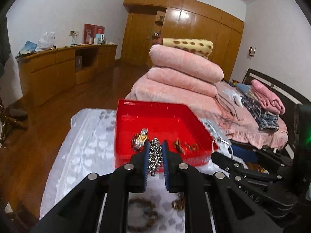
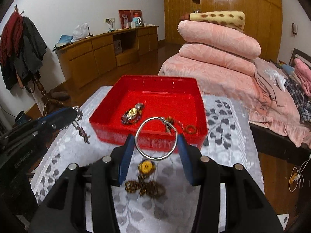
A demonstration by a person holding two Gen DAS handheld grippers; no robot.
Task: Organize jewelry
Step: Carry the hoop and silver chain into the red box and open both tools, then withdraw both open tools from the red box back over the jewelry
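jewelry is partly sorted: a watch (image 2: 133,112) and small rings (image 2: 189,129) lie in the red tray (image 2: 108,104), while a beaded bracelet (image 2: 144,189) and pendant (image 2: 146,166) wait on the table's near edge. left gripper (image 1: 155,151) pinches a silver chain (image 1: 155,158); right gripper (image 2: 156,141) clasps a silver bangle (image 2: 156,138), both hovering at the tray's near wall.

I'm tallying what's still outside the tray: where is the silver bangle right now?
The silver bangle is held between the right gripper fingers, in the air before the red tray's near wall, above a gold pendant necklace on the tablecloth.
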